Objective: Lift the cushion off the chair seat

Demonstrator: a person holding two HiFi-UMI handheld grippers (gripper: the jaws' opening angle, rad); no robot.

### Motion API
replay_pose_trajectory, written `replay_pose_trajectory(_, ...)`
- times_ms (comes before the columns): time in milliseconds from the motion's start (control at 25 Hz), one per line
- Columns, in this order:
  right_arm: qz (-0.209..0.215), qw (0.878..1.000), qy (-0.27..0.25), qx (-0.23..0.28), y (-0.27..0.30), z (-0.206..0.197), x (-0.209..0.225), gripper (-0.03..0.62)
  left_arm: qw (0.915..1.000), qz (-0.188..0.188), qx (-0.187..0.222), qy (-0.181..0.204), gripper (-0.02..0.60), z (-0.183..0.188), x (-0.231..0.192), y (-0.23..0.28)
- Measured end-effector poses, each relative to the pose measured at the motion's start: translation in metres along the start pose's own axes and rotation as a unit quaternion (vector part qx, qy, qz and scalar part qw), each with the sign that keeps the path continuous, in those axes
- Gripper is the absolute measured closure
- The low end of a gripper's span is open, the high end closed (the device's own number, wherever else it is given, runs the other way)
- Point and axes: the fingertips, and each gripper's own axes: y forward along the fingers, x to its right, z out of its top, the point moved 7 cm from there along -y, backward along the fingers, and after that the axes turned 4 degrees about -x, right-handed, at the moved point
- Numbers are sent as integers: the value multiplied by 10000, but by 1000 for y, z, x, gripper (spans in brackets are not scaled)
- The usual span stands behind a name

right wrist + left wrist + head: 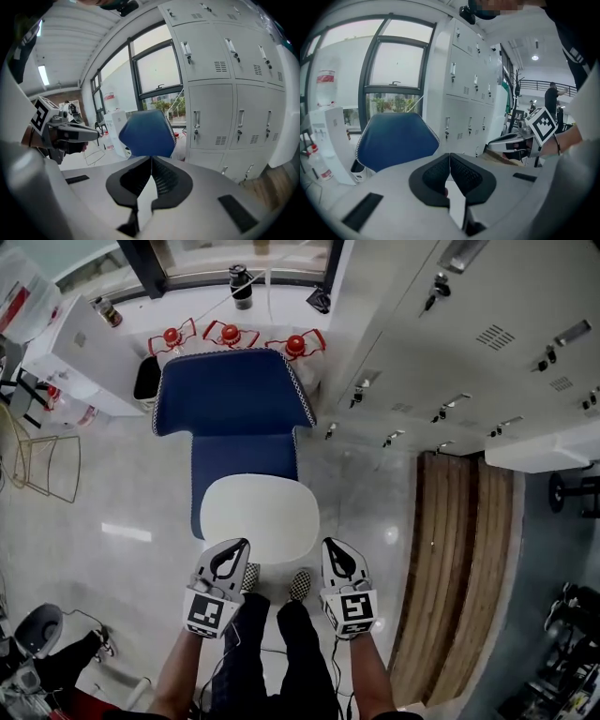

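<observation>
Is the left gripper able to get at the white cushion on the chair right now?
Probably yes: the left gripper hovers by the front edge of the white cushion, nothing between, though its shut jaws must open.

Head view looks steeply down on the chair (239,418); both gripper views face its back from close.

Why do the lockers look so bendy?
Right gripper view: the wide lens bends the lockers and darkens the corners. Head view: light glares off the shiny floor. Left gripper view: the window looks washed out.
</observation>
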Motion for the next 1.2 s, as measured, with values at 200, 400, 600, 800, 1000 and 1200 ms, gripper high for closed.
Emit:
replay_pose_trajectory(200,-63,9999,83,-87,16,-33,15,566,9998,-15,-171,-41,563,-28,2,19)
replay_pose_trajectory(400,-67,9997,147,-190,33,-59,28,565,9995,24,-298,-69,563,-52,0,35)
replay_pose_trajectory(600,-48,9995,212,-228,54,-86,40,566,9992,45,-380,-144,563,-79,-2,61)
replay_pose_trajectory(800,-28,9992,254,-317,76,-114,50,566,9988,-5,-455,-159,563,-104,1,82)
replay_pose_trajectory(1000,30,9990,251,-368,94,-134,56,566,9982,23,-550,-225,563,-127,-3,95)
replay_pose_trajectory(1200,118,9982,413,-429,115,-154,69,565,9977,67,-614,-280,564,-139,-5,106)
